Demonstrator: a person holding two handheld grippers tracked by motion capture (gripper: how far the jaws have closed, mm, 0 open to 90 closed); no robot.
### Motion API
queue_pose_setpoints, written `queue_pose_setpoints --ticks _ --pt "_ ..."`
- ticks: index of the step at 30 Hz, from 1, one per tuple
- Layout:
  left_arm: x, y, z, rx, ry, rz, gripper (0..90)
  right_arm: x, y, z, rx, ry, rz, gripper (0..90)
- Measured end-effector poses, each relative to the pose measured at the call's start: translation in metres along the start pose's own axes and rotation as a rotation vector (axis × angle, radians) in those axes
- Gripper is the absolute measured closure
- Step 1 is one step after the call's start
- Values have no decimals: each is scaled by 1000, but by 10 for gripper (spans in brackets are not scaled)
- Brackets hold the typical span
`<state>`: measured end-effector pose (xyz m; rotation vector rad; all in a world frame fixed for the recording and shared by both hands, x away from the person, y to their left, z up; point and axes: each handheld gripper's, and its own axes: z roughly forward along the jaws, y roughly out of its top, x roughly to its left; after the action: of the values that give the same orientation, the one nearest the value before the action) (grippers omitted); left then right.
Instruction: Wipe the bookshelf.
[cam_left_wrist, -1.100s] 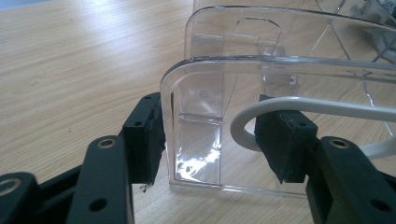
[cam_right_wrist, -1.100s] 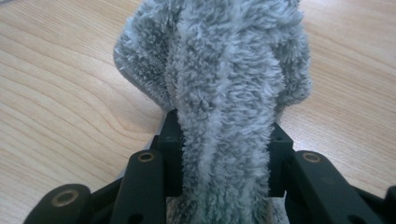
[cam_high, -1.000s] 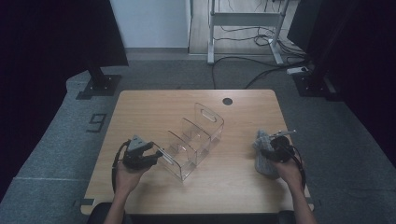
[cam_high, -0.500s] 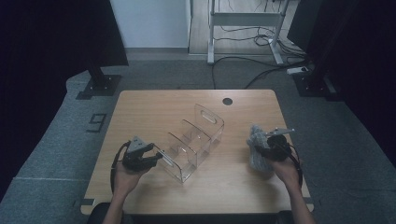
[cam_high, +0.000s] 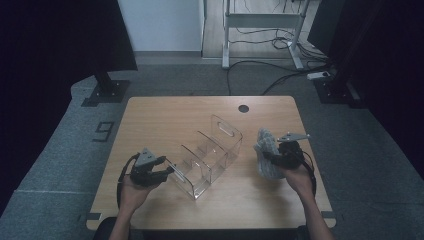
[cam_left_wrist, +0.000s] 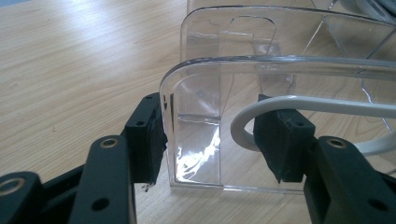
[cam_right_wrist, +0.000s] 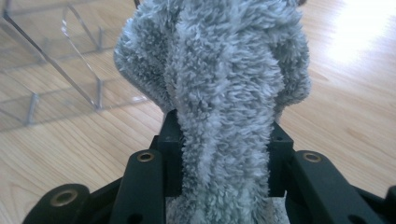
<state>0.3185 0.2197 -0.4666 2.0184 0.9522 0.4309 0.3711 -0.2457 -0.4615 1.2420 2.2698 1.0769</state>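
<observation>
Between my right fingers (cam_right_wrist: 219, 154), a grey fluffy cloth (cam_right_wrist: 219, 79), clamped; my left fingers (cam_left_wrist: 215, 140) straddle the clear organizer's (cam_high: 210, 155) end wall, unpinched. Step: carrying; next, lower cloth into a compartment

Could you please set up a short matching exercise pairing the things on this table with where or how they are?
1. clear organizer
2. grey fluffy cloth
3. round hole
4. left tool

A. clamped in the right tool
B. far edge of the table
C. middle of the table
D. at the organizer's near end wall

Pairs: 1-C, 2-A, 3-B, 4-D
</observation>
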Motion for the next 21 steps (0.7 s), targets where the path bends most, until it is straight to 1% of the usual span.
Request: queue_pose_setpoints --ticks 3,9,10,11,15,21 --pt "0 0 0 1 -3 3 449 4 5 3 -6 13 -10 603" --pt "0 -1 -1 2 -6 8 449 9 18 15 -29 31 -9 601" --pt "0 -1 -1 1 -8 8 449 9 18 15 -29 31 -9 601" --pt "0 -1 -1 1 -9 9 449 11 22 21 -36 39 -10 602" --pt "0 -1 -1 0 -9 10 449 16 24 29 -32 49 -23 601" --pt "0 0 -1 2 -11 12 448 24 26 39 -42 67 -49 603"
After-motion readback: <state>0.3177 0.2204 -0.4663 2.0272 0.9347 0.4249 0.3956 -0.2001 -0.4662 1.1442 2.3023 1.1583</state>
